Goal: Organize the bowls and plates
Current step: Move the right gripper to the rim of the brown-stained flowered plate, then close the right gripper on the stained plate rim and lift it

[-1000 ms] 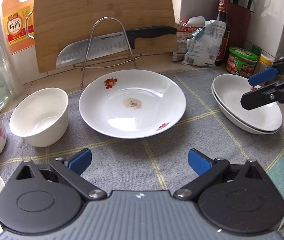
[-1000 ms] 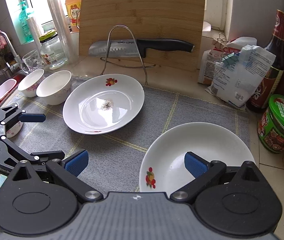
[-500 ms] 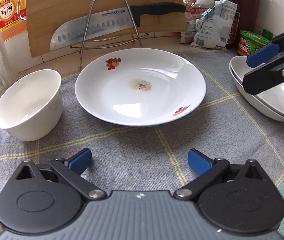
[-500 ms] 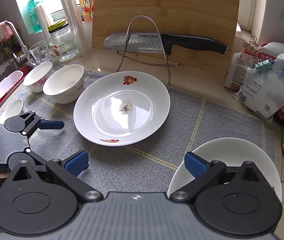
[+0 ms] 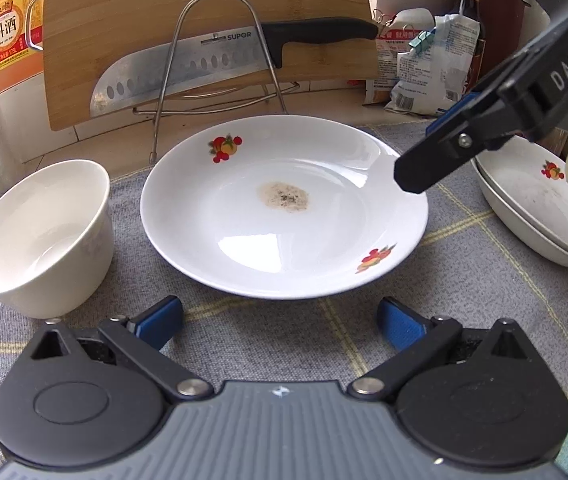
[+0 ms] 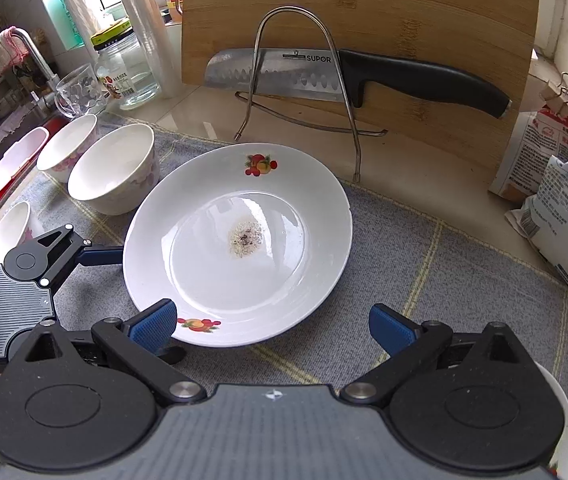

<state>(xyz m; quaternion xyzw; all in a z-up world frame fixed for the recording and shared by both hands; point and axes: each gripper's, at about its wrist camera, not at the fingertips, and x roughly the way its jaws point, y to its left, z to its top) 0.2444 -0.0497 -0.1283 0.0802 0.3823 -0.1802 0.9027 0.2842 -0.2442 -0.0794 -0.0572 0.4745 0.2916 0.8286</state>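
A white plate (image 5: 284,208) with fruit prints and a brown stain in its middle lies on the grey mat (image 5: 464,300). My left gripper (image 5: 279,320) is open just short of the plate's near rim. My right gripper (image 6: 271,324) is open too, its left pad over the rim of the same plate (image 6: 239,256). One of its fingers (image 5: 424,168) reaches over the plate's right edge. A plain white bowl (image 5: 39,236) stands left of the plate. Two stacked plates (image 5: 540,208) sit at the right.
A knife (image 6: 324,68) rests on a wire rack (image 6: 296,80) against a bamboo board (image 6: 364,12) behind the plate. More bowls (image 6: 65,146), a glass mug (image 6: 77,90) and a jar (image 6: 127,72) stand near the sink at left. Food bags (image 6: 560,200) crowd the right.
Both grippers have closed in on the stained plate. The right one swung left, away from the stacked plates, and now overlaps the plate's rim. Both have stayed open.
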